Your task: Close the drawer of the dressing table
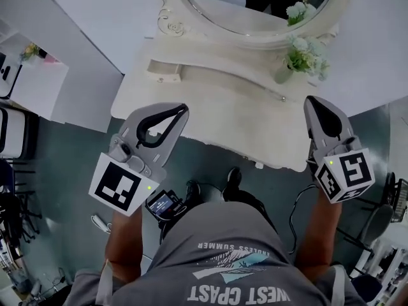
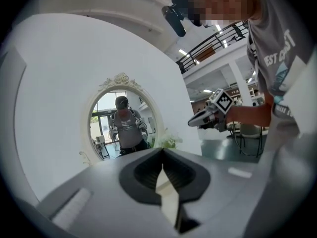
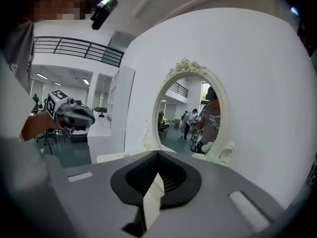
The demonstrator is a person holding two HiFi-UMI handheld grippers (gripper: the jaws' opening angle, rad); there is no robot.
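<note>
**Both grippers shut and empty, held short of the dressing table**

I see the dressing table (image 1: pixel 210 110) straight ahead: cream-white, matte top, wavy scalloped front edge. At the back is an oval mirror (image 1: pixel 255 5) in a thick carved frame with scroll ornament. White-green flowers (image 1: pixel 305 55) stand on the right of the raised rear tier.

The drawer (image 1: pixel 164 72) is a small boxy front with a slim handle, at the left end of that tier. It seems to stand out a bit from the tier, but I cannot tell for sure.

The left gripper (image 1: pixel 183 109) is smooth grey plastic with a dark ribbed lining. Its jaws curve into a loop and meet at the tips, with nothing between them. It slants up and to the right, with the tip over the table's front left edge, well short of the drawer. Its marker cube (image 1: pixel 120 187) is at the rear, above the bare forearm.

The right gripper (image 1: pixel 310 102) is the same build, jaws together, empty. It points at the table's right front corner and tilts slightly inward. The two grippers are well apart, over the grey-teal floor (image 1: pixel 70 152).
</note>
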